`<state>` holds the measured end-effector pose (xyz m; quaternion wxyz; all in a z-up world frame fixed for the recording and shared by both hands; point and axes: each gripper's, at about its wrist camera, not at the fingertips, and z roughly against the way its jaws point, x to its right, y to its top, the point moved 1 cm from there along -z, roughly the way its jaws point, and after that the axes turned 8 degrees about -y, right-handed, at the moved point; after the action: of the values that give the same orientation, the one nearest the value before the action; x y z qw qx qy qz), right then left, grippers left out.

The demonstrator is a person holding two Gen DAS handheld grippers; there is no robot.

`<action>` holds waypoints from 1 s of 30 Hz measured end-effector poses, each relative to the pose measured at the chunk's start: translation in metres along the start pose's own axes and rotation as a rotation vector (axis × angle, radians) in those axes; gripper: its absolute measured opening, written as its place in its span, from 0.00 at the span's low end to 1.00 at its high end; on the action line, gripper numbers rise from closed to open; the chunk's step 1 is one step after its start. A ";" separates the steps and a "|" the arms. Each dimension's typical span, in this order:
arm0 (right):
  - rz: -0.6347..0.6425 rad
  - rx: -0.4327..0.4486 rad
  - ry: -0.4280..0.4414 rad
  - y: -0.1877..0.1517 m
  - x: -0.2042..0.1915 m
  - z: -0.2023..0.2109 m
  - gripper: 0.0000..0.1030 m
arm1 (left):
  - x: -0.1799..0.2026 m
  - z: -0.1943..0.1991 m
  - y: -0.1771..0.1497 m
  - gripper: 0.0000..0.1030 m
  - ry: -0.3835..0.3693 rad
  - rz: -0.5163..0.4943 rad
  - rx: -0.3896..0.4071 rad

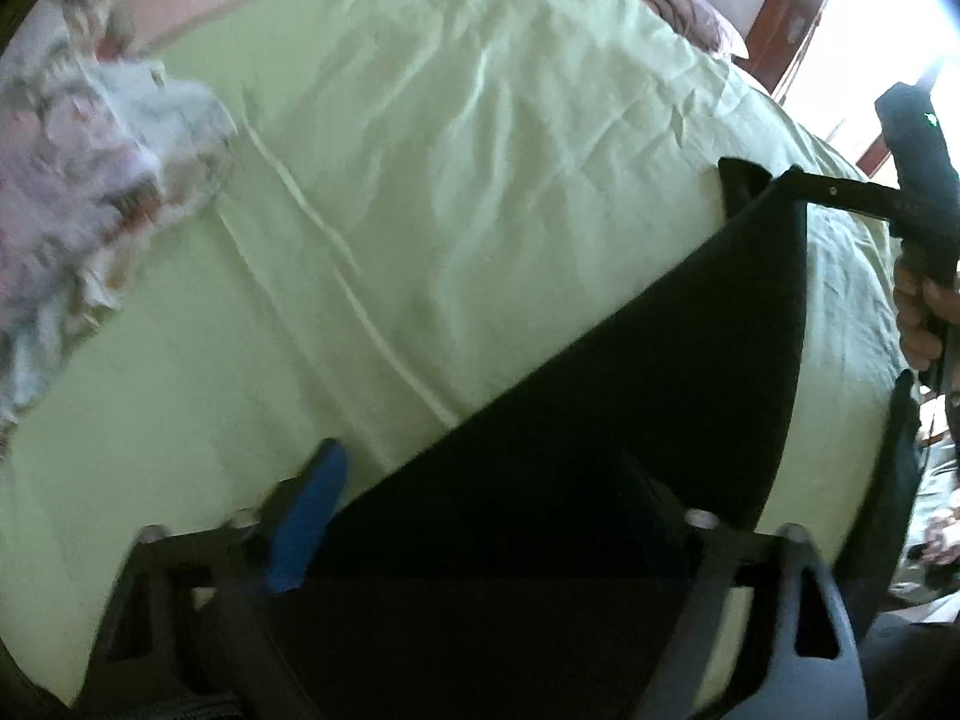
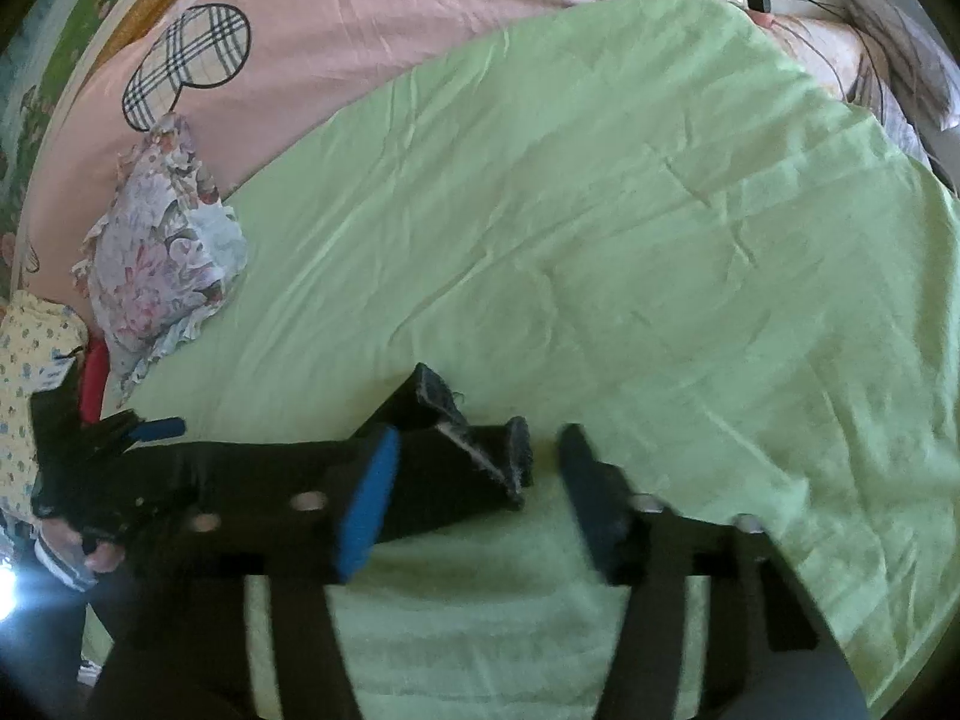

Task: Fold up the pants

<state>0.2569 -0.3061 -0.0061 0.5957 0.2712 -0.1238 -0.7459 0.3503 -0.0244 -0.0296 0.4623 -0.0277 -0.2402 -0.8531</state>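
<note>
On the left, the left gripper [image 2: 150,429] is pinching one end of the black fabric pants [image 1: 600,408], and the floral ruffled pillow [image 2: 162,252] is sitting off by the left edge of the light green bedsheet [image 2: 600,240]. The pants are stretching in a band along the near edge of the sheet toward the right gripper [image 2: 474,480], whose blue-padded jaws are looking spread wide, with the frayed hem end lying loose between them. I'm guessing we're mid-fold, so next the right one needs to close on that hem and carry it over.
</note>
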 end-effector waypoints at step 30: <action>0.060 0.174 0.141 -0.089 0.002 0.114 0.05 | 0.120 0.109 -0.130 0.04 -0.056 -0.018 0.248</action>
<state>0.1204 -0.3012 0.0420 0.5992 0.3700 -0.1542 -0.6931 0.1585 -0.0109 0.0488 0.4477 0.0079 -0.3567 -0.8199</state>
